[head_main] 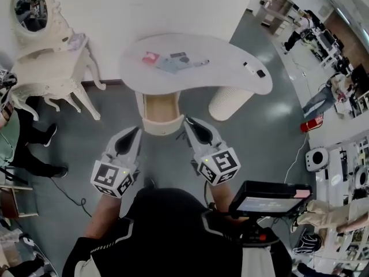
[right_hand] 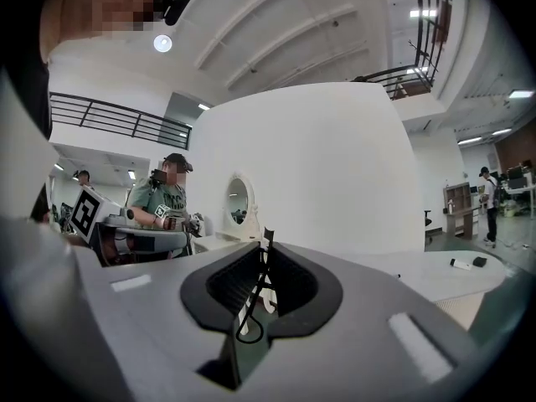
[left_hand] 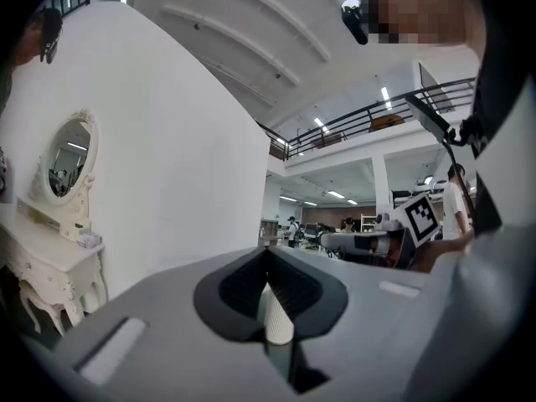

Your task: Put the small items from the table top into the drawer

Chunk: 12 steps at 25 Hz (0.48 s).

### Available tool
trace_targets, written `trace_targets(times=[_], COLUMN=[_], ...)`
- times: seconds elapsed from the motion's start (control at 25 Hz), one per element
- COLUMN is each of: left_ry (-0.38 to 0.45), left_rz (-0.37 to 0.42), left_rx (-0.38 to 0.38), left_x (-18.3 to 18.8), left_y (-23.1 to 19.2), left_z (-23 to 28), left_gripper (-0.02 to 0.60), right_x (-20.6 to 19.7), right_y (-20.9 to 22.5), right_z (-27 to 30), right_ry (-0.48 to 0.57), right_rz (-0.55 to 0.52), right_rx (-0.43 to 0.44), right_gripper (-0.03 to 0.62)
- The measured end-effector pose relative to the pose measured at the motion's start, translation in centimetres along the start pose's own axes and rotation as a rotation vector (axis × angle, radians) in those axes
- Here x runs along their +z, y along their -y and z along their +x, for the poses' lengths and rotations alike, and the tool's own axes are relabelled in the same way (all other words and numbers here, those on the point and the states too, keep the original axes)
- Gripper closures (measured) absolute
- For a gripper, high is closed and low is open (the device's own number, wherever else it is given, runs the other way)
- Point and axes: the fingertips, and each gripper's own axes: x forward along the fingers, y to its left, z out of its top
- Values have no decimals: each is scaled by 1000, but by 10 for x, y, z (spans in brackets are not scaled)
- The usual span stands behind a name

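The white curved table [head_main: 230, 53] carries small items: a pink one [head_main: 151, 57], grey-blue cards [head_main: 173, 62], a white stick [head_main: 249, 66] and a small black piece [head_main: 260, 73]. Under it a wooden drawer [head_main: 159, 109] stands pulled out. My left gripper [head_main: 137, 130] and right gripper [head_main: 187, 120] hover side by side just short of the drawer front, both pointing at it. Each pair of jaws meets at the tips with nothing held. In the left gripper view the left gripper [left_hand: 268, 249] frames only the ribbed pedestal [left_hand: 276, 316]. The right gripper [right_hand: 266, 245] sees the table [right_hand: 435, 275] off to its right.
A ribbed white pedestal [head_main: 229, 101] holds up the table's right side. An ornate white vanity with an oval mirror [head_main: 49, 56] stands at the left wall, and a person [head_main: 17, 137] stands beside it. A tablet [head_main: 268, 198] sits on my chest rig. A cable [head_main: 69, 195] trails on the grey floor.
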Motion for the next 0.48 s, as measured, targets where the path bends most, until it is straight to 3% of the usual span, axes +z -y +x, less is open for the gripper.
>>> trace_targets(times=[0.48], left_ry=[22], left_rz=[-30], left_rx=[-78], left_x=[7], left_y=[-64], left_z=[20], left_gripper=[581], right_x=[6], right_y=[3], right_z=[74], right_ry=[-25], right_rz=[-6], right_rx=[-18], right_gripper=[557])
